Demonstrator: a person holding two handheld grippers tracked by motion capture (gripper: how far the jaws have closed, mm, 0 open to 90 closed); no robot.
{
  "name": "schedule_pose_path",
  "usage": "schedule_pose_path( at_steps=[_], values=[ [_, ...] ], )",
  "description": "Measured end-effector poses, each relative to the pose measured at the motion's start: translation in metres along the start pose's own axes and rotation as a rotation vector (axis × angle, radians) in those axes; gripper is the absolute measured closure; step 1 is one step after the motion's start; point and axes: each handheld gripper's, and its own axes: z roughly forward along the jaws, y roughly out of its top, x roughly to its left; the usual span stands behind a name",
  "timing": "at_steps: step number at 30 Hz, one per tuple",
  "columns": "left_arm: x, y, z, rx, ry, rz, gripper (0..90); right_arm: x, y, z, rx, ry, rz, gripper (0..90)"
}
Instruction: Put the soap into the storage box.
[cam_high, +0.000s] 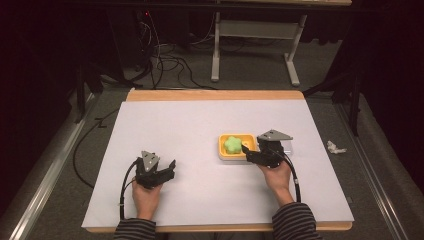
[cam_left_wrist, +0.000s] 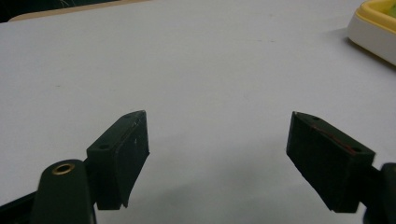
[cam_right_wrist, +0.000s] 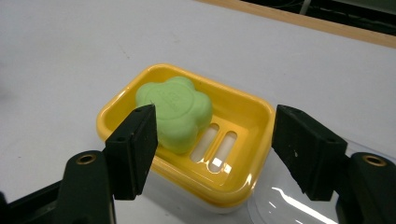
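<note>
On the white table, right of centre, a green flower-shaped soap lies in a yellow slotted plastic soap dish. Just before it the right gripper gapes empty; likely it should straddle the soap squarely, clearing the rim. Well apart, the left gripper hangs spread and empty.

Right gripper: black jaws spread wide, nothing between the pads. Yellow soap dish with slotted floor: ahead of the jaws, its near rim lying between them. Green flower-shaped soap: inside the dish, beside the left jaw's tip. Clear plastic piece: below the right jaw. White table surface: beyond.
</note>
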Motion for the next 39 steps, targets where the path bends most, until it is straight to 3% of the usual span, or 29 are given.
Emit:
schedule_pose_path(
  at_steps=[28, 39],
  values=[
    [0.000, -0.001, 0.001, 0.003, 0.006, 0.008, 22.1, -0.017, -0.018, -0.038, -0.045, -0.041, -0.011, 32.0],
    [-0.001, -0.001, 0.001, 0.002, 0.007, 0.008, 22.3, -0.022, -0.028, -0.047, -0.052, -0.046, 0.022, 32.3]
  ],
)
